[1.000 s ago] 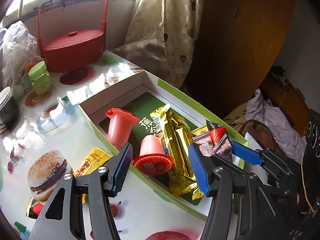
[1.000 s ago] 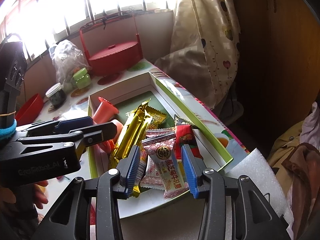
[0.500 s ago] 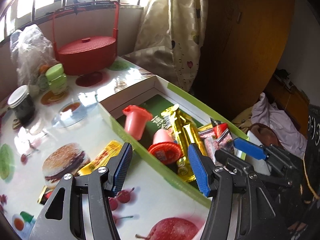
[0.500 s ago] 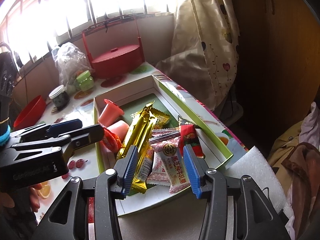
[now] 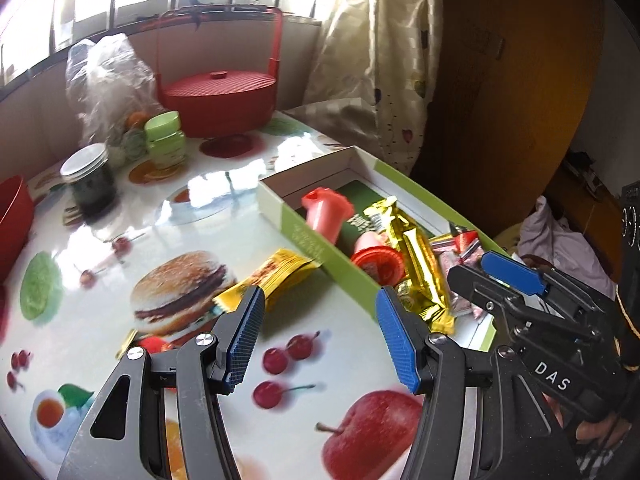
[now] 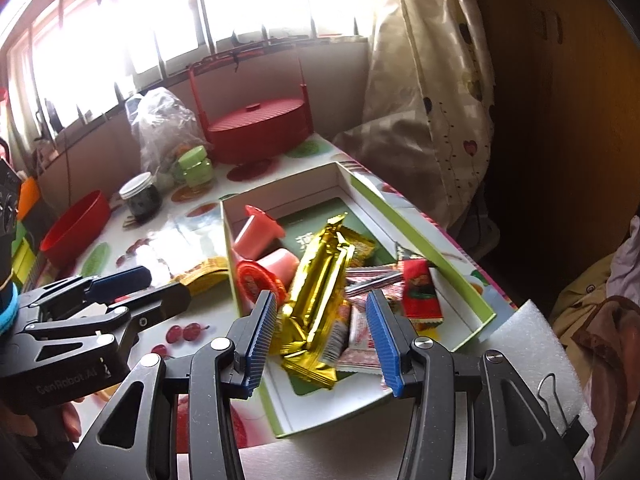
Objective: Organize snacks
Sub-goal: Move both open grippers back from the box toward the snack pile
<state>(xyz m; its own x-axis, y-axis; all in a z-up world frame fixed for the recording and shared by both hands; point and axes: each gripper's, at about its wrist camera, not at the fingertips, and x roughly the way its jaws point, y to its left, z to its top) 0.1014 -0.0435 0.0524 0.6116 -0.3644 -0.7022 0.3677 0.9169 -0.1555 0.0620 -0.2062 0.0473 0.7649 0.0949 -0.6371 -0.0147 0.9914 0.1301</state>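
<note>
glossy tabletop [image 5: 100, 332], gold foil wrappers [image 6: 316, 280]

Black grippers [image 5: 320, 334], ribbed blue pads [image 6: 262, 340], silver screws

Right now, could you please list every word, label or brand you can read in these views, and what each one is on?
"DAS": white letters on the right gripper body, left wrist view.
"GenRobot.AI": faint lettering on the left gripper body, right wrist view.
Chinese print on the green box floor, the jelly cup lid and the snack wrappers: too blurred to read.
</note>
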